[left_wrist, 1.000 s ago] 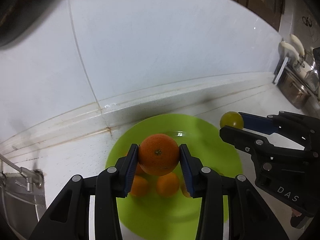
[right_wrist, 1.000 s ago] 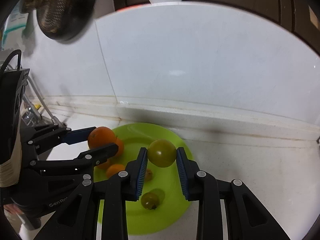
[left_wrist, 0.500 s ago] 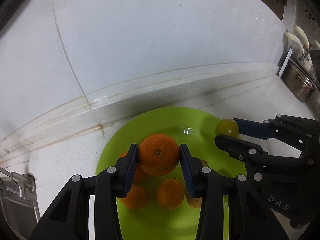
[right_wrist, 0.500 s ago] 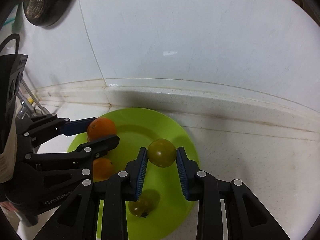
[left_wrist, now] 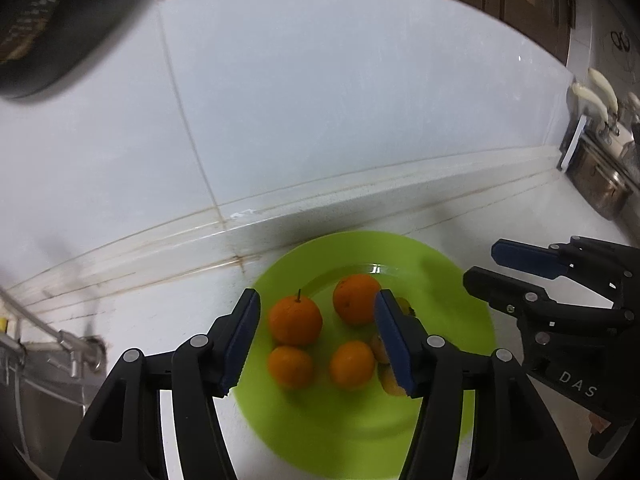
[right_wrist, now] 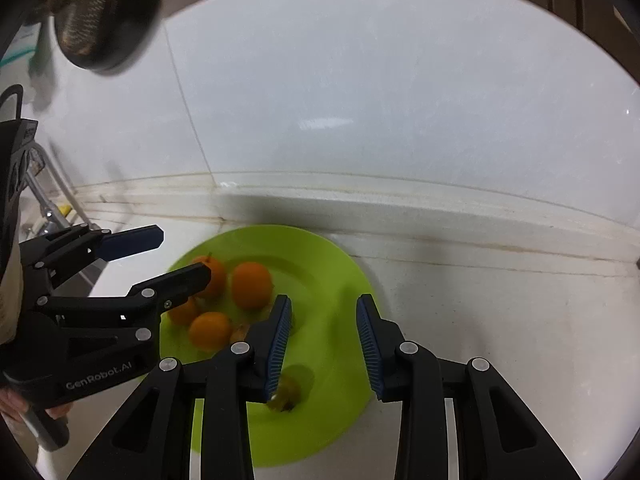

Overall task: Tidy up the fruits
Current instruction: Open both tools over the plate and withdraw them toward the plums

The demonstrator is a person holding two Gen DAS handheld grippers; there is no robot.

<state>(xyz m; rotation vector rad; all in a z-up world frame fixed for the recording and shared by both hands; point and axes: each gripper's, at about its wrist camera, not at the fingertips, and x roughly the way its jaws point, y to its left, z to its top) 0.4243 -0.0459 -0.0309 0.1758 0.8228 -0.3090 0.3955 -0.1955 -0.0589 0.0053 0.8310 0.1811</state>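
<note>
With both the left claw (left_wrist: 318, 334) and the right claw (right_wrist: 323, 346) opening empty over the green plate (left_wrist: 452, 276), the oranges (left_wrist: 295, 319) below them (four, loosely bunched) could have rolled off onto the desk (right_wrist: 500, 320) if nudged.

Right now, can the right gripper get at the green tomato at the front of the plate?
Probably yes. The right gripper hangs over the plate with opening jaws empty, and the green tomato lies just under its left finger; nothing covers it, and the oranges sit farther left.
</note>
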